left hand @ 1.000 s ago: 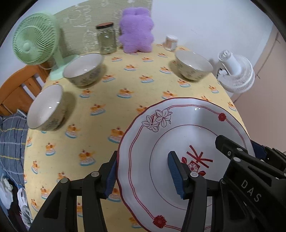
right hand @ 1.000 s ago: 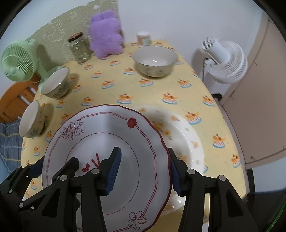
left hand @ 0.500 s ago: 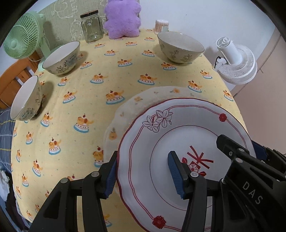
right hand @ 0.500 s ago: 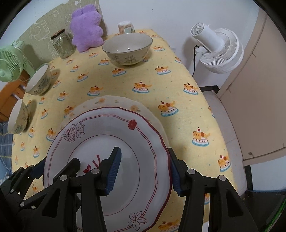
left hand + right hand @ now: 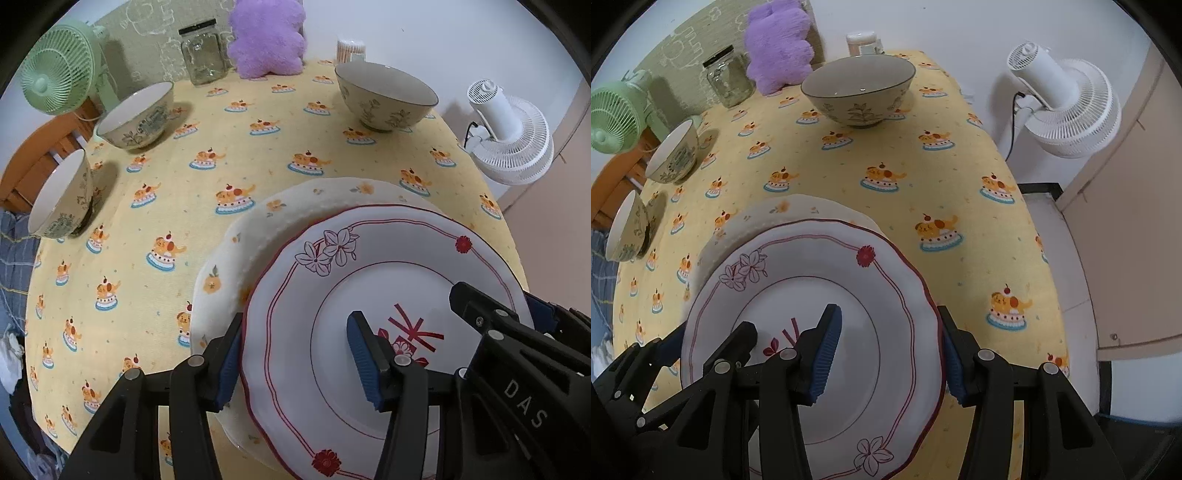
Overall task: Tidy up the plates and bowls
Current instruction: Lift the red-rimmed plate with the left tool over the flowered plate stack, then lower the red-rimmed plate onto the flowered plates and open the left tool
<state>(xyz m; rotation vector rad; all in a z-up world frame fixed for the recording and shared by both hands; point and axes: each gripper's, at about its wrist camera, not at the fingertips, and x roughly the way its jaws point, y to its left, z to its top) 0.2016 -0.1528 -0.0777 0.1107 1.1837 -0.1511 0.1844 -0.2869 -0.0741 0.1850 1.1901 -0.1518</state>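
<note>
Both grippers grasp the red-rimmed plate (image 5: pixel 388 280) by opposite edges: the left gripper (image 5: pixel 299 354) clamps its left rim, the right gripper (image 5: pixel 890 350) its right rim. The plate sits just over a cream plate (image 5: pixel 258 225) with orange flowers, at the near side of the table (image 5: pixel 258 147). Three bowls stand farther off: one far right (image 5: pixel 384 96), two on the left (image 5: pixel 136 114) (image 5: pixel 61 195).
</note>
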